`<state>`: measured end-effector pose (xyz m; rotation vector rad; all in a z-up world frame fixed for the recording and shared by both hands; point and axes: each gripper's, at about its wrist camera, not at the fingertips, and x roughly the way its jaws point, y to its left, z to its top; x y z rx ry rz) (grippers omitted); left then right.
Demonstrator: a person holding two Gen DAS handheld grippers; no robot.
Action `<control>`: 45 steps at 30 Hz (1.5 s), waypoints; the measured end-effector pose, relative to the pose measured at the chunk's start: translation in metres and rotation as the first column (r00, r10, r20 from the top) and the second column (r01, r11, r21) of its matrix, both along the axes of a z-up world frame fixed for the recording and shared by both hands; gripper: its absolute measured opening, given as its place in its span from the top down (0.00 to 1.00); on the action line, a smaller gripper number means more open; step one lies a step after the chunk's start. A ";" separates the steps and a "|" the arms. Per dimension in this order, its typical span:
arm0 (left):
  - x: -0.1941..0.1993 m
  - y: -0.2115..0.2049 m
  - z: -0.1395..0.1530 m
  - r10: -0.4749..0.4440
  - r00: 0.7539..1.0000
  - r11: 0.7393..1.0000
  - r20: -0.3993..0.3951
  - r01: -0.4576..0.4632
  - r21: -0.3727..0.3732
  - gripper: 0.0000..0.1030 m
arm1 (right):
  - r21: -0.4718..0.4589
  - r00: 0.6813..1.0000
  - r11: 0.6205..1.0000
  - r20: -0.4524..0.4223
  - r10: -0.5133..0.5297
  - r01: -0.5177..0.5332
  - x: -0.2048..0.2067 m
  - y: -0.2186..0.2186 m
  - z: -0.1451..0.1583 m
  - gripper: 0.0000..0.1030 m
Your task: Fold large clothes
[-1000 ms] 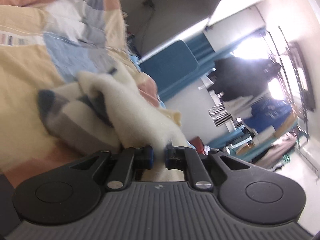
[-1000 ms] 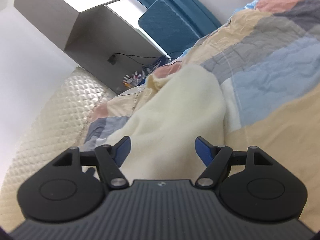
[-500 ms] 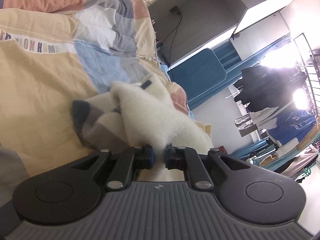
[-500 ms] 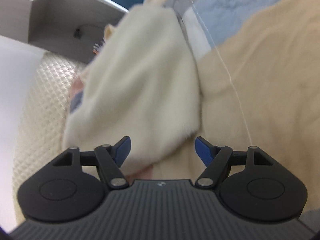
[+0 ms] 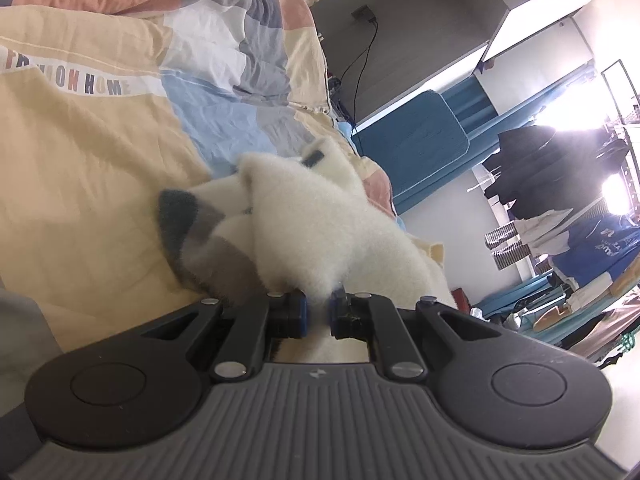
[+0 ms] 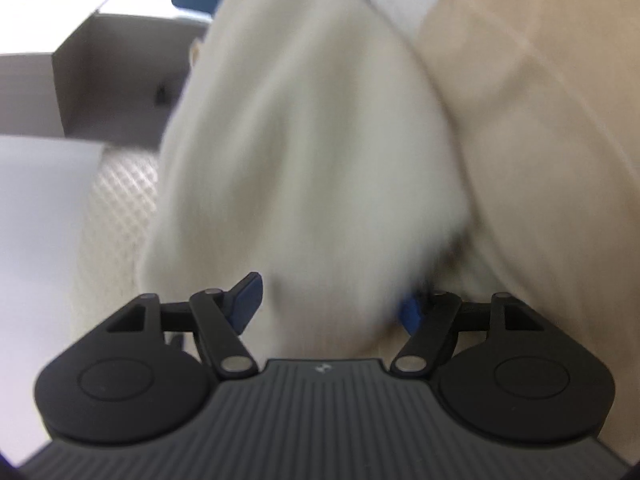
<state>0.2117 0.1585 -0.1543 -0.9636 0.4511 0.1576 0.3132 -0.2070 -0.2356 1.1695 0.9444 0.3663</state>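
So the fuzzy cream sweater (image 5: 320,236) is bunched up on the patchwork quilt (image 5: 92,168) of the bed, nowhere near folded yet. Left claw (image 5: 318,314) is pinched tight on a tuft of its fleece, grey-striped cuff (image 5: 188,224) flopped out to the side. Right claw (image 6: 326,304) is closing with the sweater's edge between the pads (image 6: 246,300), not squeezing it yet as far as I can tell (blurry view). Basically all the actual folding is left to do.
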 end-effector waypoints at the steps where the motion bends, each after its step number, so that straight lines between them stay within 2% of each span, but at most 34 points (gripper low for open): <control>1: 0.001 -0.001 -0.001 -0.001 1.000 1.000 -0.003 0.001 0.005 0.89 | -0.001 1.000 1.000 0.007 -0.006 0.006 0.002 -0.001 0.000 0.35; 3: 0.002 -0.001 -0.001 -0.006 1.000 1.000 -0.002 0.006 0.015 0.89 | -0.060 1.000 0.998 0.023 0.006 -0.005 0.003 0.001 0.005 0.53; 4: 0.002 -0.002 0.000 -0.013 1.000 1.000 0.000 0.013 0.017 0.89 | -0.082 0.999 0.997 0.046 0.012 -0.008 0.003 0.003 0.011 0.65; 5: 0.001 -0.002 0.000 -0.018 1.000 1.000 0.004 0.018 0.017 0.89 | -0.091 0.997 0.996 0.072 0.010 -0.004 0.002 0.003 0.017 0.73; 8: -0.005 -0.004 0.012 -0.042 0.999 0.995 0.020 0.040 0.091 0.89 | -0.080 0.981 0.996 0.192 -0.019 0.035 -0.008 -0.007 0.048 0.78; 9: -0.010 -0.005 0.017 -0.066 0.997 0.994 0.044 0.062 0.089 0.89 | -0.079 0.965 0.996 0.262 -0.024 0.046 -0.013 -0.012 0.062 0.78; 11: -0.022 -0.008 0.027 -0.112 0.988 0.992 0.107 0.105 0.068 0.89 | -0.169 0.914 0.981 0.406 -0.014 0.090 -0.029 -0.023 0.093 0.80; 12: -0.028 -0.013 0.034 -0.127 0.983 0.990 0.132 0.118 0.080 0.89 | -0.193 0.896 0.975 0.443 -0.015 0.112 -0.036 -0.028 0.101 0.80; 16: -0.064 -0.032 0.072 -0.189 0.949 0.979 0.253 0.160 0.128 0.89 | -0.163 0.864 0.976 0.501 -0.043 0.143 -0.060 -0.051 0.126 0.81; 19: -0.094 -0.037 0.097 -0.190 0.921 0.979 0.339 0.151 0.139 0.89 | -0.117 0.834 0.982 0.548 -0.060 0.147 -0.077 -0.062 0.143 0.81; 22: -0.114 -0.035 0.116 -0.161 0.914 0.986 0.372 0.133 0.100 0.89 | -0.127 0.774 0.982 0.633 -0.027 0.138 -0.100 -0.064 0.177 0.81; 24: -0.128 -0.031 0.131 -0.144 0.901 0.989 0.410 0.124 0.077 0.89 | -0.132 0.738 0.983 0.675 -0.008 0.131 -0.111 -0.060 0.204 0.81; 26: -0.141 -0.029 0.150 -0.136 0.878 0.991 0.459 0.111 0.081 0.89 | -0.134 0.698 0.984 0.716 0.013 0.119 -0.122 -0.061 0.236 0.81; 29: -0.159 -0.030 0.193 -0.136 0.829 0.990 0.542 0.098 0.100 0.89 | -0.161 0.620 0.980 0.782 0.053 0.119 -0.139 -0.064 0.286 0.81; 32: -0.176 -0.033 0.241 -0.138 0.775 0.989 0.616 0.081 0.121 0.89 | -0.167 0.517 0.977 0.853 0.075 0.135 -0.160 -0.073 0.348 0.82; 34: -0.185 -0.034 0.275 -0.154 0.725 0.987 0.671 0.087 0.132 0.89 | -0.156 0.432 0.976 0.899 0.076 0.152 -0.175 -0.080 0.395 0.82; 35: -0.190 -0.035 0.294 -0.165 0.694 0.985 0.701 0.083 0.150 0.89 | -0.155 0.404 0.975 0.911 0.080 0.158 -0.179 -0.083 0.411 0.82; 37: -0.200 -0.041 0.328 -0.186 0.655 0.979 0.732 0.063 0.192 0.89 | -0.166 0.358 0.970 0.929 0.094 0.175 -0.187 -0.087 0.450 0.82; 39: -0.203 -0.044 0.358 -0.205 0.629 0.976 0.750 0.072 0.207 0.89 | -0.172 0.322 0.966 0.941 0.103 0.193 -0.191 -0.089 0.481 0.83; 41: -0.200 -0.047 0.381 -0.231 0.622 0.970 0.748 0.082 0.230 0.89 | -0.179 0.315 0.960 0.943 0.105 0.215 -0.190 -0.091 0.503 0.83; 42: -0.194 -0.049 0.390 -0.242 0.628 0.966 0.740 0.088 0.242 0.89 | -0.182 0.333 0.957 0.937 0.100 0.225 -0.182 -0.093 0.512 0.83; 45: -0.158 -0.055 0.400 -0.284 0.667 0.953 0.689 0.117 0.280 0.88 | -0.179 0.426 0.957 0.902 0.066 0.230 -0.147 -0.101 0.520 0.83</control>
